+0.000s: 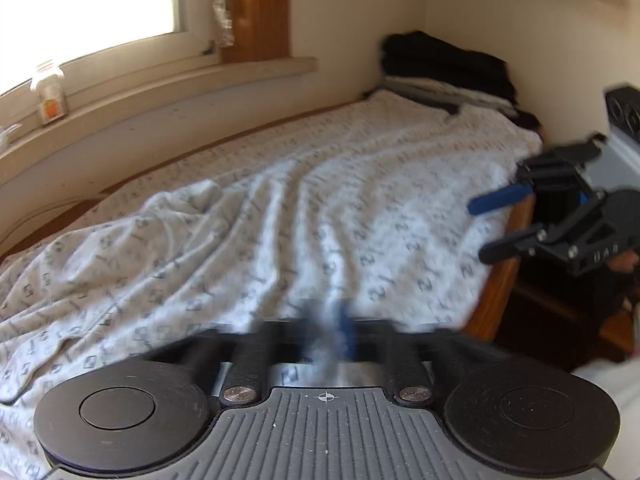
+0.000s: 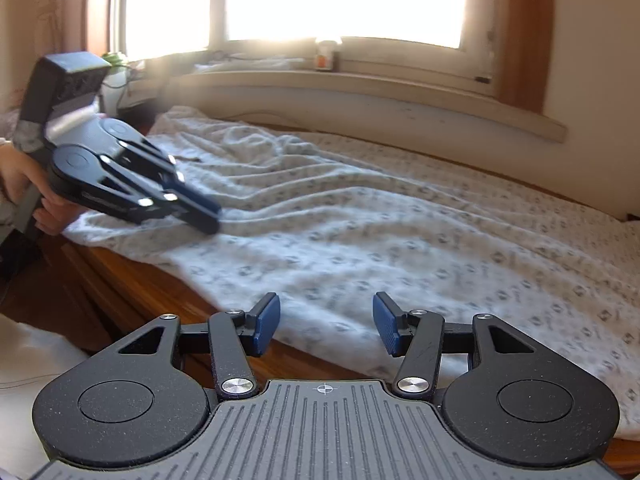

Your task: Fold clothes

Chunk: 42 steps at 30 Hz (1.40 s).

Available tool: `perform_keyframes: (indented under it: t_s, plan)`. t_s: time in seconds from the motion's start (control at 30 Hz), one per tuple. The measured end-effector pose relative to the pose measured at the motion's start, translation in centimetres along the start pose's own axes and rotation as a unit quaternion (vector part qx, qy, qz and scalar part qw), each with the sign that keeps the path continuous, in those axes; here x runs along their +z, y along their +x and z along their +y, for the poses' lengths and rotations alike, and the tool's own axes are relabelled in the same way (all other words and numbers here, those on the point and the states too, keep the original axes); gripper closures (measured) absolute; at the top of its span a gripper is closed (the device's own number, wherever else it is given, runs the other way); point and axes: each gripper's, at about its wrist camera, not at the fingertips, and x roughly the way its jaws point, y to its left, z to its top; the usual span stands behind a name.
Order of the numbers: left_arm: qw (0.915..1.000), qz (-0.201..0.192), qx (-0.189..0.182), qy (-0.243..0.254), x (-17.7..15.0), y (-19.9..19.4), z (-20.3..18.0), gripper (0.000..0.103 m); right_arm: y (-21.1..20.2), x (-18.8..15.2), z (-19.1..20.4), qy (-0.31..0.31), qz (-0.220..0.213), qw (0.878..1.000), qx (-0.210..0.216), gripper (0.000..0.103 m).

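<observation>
Right wrist view showed your right gripper (image 2: pixel 326 330) with its blue pads spread apart, hovering over the near edge of the wrinkled white printed garment (image 2: pixel 360 232) lying across the wooden table (image 2: pixel 132 280). Your left gripper (image 2: pixel 204 216) had its fingers pressed together over the cloth's left end. A bright window (image 2: pixel 344 0) and beige sill (image 2: pixel 360 84) stood behind.

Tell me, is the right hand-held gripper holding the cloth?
No, the right hand-held gripper is open, its blue pads spread apart above the cloth's near edge with nothing between them.
</observation>
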Motion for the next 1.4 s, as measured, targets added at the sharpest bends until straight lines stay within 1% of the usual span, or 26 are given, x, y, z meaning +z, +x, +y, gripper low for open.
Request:
perform_keyframes:
  t_s: [0.07, 0.13, 0.37, 0.4, 0.43, 0.5, 0.6, 0.67, 0.73, 0.8, 0.87, 1.03, 1.1, 1.17, 1.27, 1.33, 1.4]
  plan:
    - [0.9999, -0.014, 0.009, 0.006, 0.2, -0.2, 0.1, 0.103, 0.2, 0.3, 0.8, -0.007, 0.0, 1.0, 0.011, 0.051]
    - [0.9994, -0.034, 0.001, -0.009, 1.0, -0.6, 0.9, 0.103, 0.4, 0.7, 1.8, -0.016, -0.001, 1.0, 0.024, 0.051]
    - [0.9962, -0.036, -0.02, -0.077, 2.5, 1.0, 5.9, 0.103, 0.9, 2.0, 4.6, -0.054, 0.003, 0.996, 0.067, 0.053]
    - [0.9953, -0.037, -0.023, -0.087, 2.8, 1.2, 6.6, 0.103, 1.0, 2.2, 4.9, -0.059, 0.004, 0.996, 0.073, 0.057]
    - [0.9955, -0.031, -0.02, -0.088, 2.8, 1.8, 6.9, 0.103, 1.2, 2.4, 5.2, -0.063, 0.006, 0.995, 0.079, 0.062]
    - [0.9948, -0.023, -0.021, -0.097, 2.6, 2.5, 7.6, 0.103, 1.5, 2.7, 5.9, -0.071, 0.009, 0.993, 0.09, 0.065]
    - [0.9939, -0.014, -0.028, -0.106, 2.4, 3.0, 8.0, 0.103, 2.4, 3.1, 6.5, -0.076, 0.013, 0.991, 0.105, 0.066]
    - [0.9938, -0.012, -0.027, -0.107, 2.4, 2.8, 8.0, 0.1, 3.0, 3.4, 6.9, -0.079, 0.016, 0.991, 0.11, 0.066]
    - [0.9938, -0.012, -0.023, -0.108, 2.3, 2.4, 8.1, 0.1, 3.8, 3.6, 7.4, -0.087, 0.021, 0.99, 0.113, 0.066]
    - [0.994, -0.013, -0.012, -0.108, 2.1, 1.7, 8.5, 0.099, 4.6, 3.8, 7.8, -0.095, 0.027, 0.988, 0.115, 0.066]
    - [0.9938, -0.013, 0.005, -0.111, 1.6, 0.8, 9.4, 0.094, 5.3, 4.1, 7.9, -0.1, 0.032, 0.988, 0.117, 0.066]
    - [0.9902, 0.001, 0.066, -0.123, -0.9, -1.7, 12.8, 0.093, 6.5, 5.0, 8.0, -0.094, 0.037, 0.986, 0.131, 0.065]
    - [0.9879, 0.01, 0.087, -0.129, -2.2, -2.7, 14.0, 0.093, 7.0, 5.4, 8.2, -0.091, 0.041, 0.985, 0.138, 0.065]
    - [0.9852, 0.009, 0.102, -0.138, -3.4, -4.2, 15.1, 0.093, 7.3, 5.6, 8.3, -0.092, 0.042, 0.985, 0.139, 0.065]
    - [0.9827, 0.001, 0.131, -0.131, -4.5, -7.2, 14.6, 0.08, 7.5, 6.1, 8.6, -0.1, 0.041, 0.985, 0.136, 0.065]
    - [0.9826, -0.004, 0.147, -0.113, -5.0, -9.0, 13.0, 0.078, 7.6, 6.3, 8.7, -0.105, 0.04, 0.985, 0.134, 0.065]
    - [0.9833, -0.009, 0.151, -0.101, -5.3, -10.5, 11.0, 0.077, 7.6, 6.5, 8.6, -0.105, 0.039, 0.984, 0.135, 0.065]
